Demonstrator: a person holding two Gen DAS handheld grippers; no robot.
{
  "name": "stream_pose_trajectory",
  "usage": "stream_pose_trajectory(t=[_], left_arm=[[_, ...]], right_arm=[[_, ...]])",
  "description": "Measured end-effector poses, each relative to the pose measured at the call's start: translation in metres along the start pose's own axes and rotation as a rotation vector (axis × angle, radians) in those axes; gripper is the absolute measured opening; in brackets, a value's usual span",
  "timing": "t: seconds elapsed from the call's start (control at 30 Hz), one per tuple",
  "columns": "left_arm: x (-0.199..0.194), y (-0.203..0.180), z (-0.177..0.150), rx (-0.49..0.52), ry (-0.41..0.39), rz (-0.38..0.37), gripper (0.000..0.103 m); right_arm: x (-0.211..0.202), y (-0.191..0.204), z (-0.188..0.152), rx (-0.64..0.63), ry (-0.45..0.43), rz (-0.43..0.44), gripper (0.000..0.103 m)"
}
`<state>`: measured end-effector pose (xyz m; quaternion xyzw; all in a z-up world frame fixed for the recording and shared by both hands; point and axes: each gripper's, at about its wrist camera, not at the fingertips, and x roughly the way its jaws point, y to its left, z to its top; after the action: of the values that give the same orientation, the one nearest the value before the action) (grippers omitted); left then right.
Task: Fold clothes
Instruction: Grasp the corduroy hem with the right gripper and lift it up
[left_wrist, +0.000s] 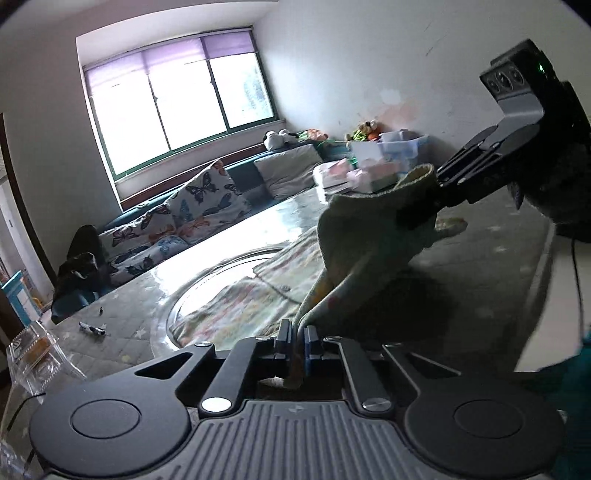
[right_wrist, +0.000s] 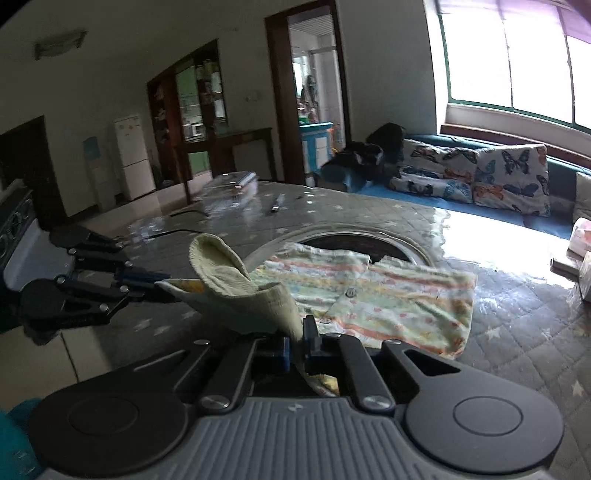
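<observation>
A small pale-green patterned garment (right_wrist: 388, 295) lies partly on the table, over a round inset. My left gripper (left_wrist: 298, 338) is shut on one edge of the garment (left_wrist: 362, 240) and holds it lifted. My right gripper (right_wrist: 295, 345) is shut on another part of the same lifted edge with its ribbed cuff (right_wrist: 229, 269). In the left wrist view the right gripper (left_wrist: 424, 212) pinches the cloth at upper right. In the right wrist view the left gripper (right_wrist: 162, 282) pinches it at the left. The cloth hangs slack between both grippers, above the table.
The table has a quilted grey cover (right_wrist: 517, 332) under glossy plastic and a round metal-rimmed inset (left_wrist: 207, 284). A clear plastic box (left_wrist: 33, 354) and small dark items (left_wrist: 92, 328) lie at its far side. Boxes (left_wrist: 369, 170) stand at one end. A sofa with butterfly cushions (right_wrist: 472, 177) stands under the window.
</observation>
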<state>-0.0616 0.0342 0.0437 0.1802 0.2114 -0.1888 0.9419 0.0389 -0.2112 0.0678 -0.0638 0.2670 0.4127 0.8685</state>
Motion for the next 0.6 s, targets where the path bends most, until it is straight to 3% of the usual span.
stream_pose_trajectory(t=[0.2,0.4,0.6], left_arm=[[-0.022,-0.013,0.003,-0.030,-0.004,-0.025,0.007],[-0.012,0.005,0.008,-0.101,-0.015,-0.006,0.007],[0.018,0.047,0.018,-0.179,-0.014,0.018,0.007]], right_arm=[[-0.027,0.016,-0.002,-0.032,-0.002,0.012,0.004],[-0.011,0.006,0.022,-0.039,-0.014,-0.001,0.004],[0.029,-0.016,0.074,-0.071,-0.009,-0.032,0.004]])
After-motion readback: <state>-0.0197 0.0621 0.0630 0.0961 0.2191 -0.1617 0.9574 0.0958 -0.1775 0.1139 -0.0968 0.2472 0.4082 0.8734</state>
